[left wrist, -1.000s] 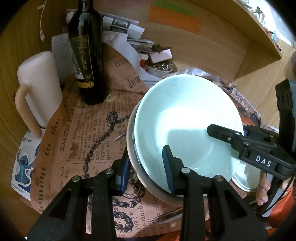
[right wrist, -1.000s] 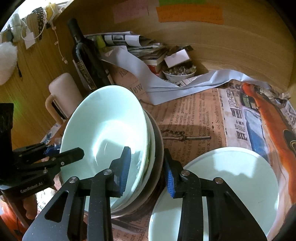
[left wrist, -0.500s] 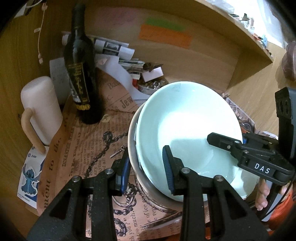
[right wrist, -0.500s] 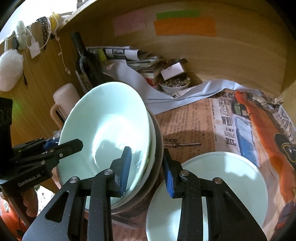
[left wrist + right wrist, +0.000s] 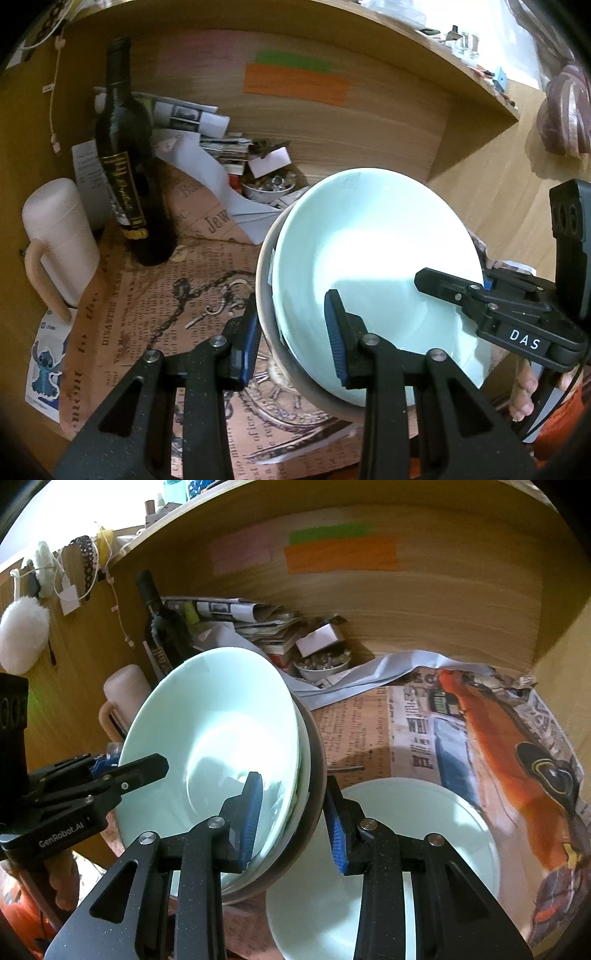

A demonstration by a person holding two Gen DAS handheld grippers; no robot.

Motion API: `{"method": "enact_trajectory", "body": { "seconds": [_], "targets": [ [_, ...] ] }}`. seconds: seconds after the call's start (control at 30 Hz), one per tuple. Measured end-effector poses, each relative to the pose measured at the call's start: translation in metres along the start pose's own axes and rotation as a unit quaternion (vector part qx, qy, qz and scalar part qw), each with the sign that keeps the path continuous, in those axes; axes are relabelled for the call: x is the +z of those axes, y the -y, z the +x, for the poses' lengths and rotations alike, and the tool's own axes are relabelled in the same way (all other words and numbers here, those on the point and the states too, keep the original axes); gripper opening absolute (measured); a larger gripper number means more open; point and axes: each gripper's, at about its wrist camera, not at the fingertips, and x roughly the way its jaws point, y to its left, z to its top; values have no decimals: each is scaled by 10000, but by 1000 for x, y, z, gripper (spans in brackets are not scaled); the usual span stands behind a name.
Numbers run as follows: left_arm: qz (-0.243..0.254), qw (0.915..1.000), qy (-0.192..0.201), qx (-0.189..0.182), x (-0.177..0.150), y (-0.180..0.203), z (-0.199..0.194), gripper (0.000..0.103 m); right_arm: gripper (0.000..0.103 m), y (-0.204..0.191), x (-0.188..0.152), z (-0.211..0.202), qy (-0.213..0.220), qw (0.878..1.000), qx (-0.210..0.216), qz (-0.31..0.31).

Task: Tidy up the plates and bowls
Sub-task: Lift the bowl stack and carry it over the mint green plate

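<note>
Two handheld grippers grasp one stack of dishes from opposite sides, above a desk covered in printed newspaper (image 5: 155, 295). The stack (image 5: 369, 266) is made of pale mint-green bowls nested inside a grey outer bowl (image 5: 264, 295), and it is held tilted, with its open face turned upward and toward the cameras.

The left gripper (image 5: 291, 343) has its blue-padded jaws closed partway around the near rim of the stack: one finger is outside the grey bowl, the other inside the top green bowl (image 5: 376, 258). The right gripper (image 5: 293, 821) holds the opposite rim in the same way, one pad inside the green bowl and one pad against the grey bowl's outer wall. Each gripper also shows at the edge of the other's view, reaching over the far rim.

In the right wrist view, a flat pale green plate (image 5: 406, 849) lies on the newspaper below and to the right of the lifted stack.

At the back of the desk stand a dark wine bottle (image 5: 129, 177) and, left of it, a pale pink mug (image 5: 59, 236) with a handle. Farther back lie folded papers (image 5: 207, 122) and a small dish of trinkets (image 5: 267, 186). Orange and green notes (image 5: 295, 81) are stuck on the wooden back wall.
</note>
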Motion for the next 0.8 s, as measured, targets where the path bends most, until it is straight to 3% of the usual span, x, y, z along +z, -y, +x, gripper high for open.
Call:
{"method": "enact_trajectory", "body": {
  "seconds": [0.8],
  "targets": [
    [508, 9970, -166, -566, 0, 67, 17, 33, 30, 50, -32, -43, 29, 9969, -611, 502]
  ]
}}
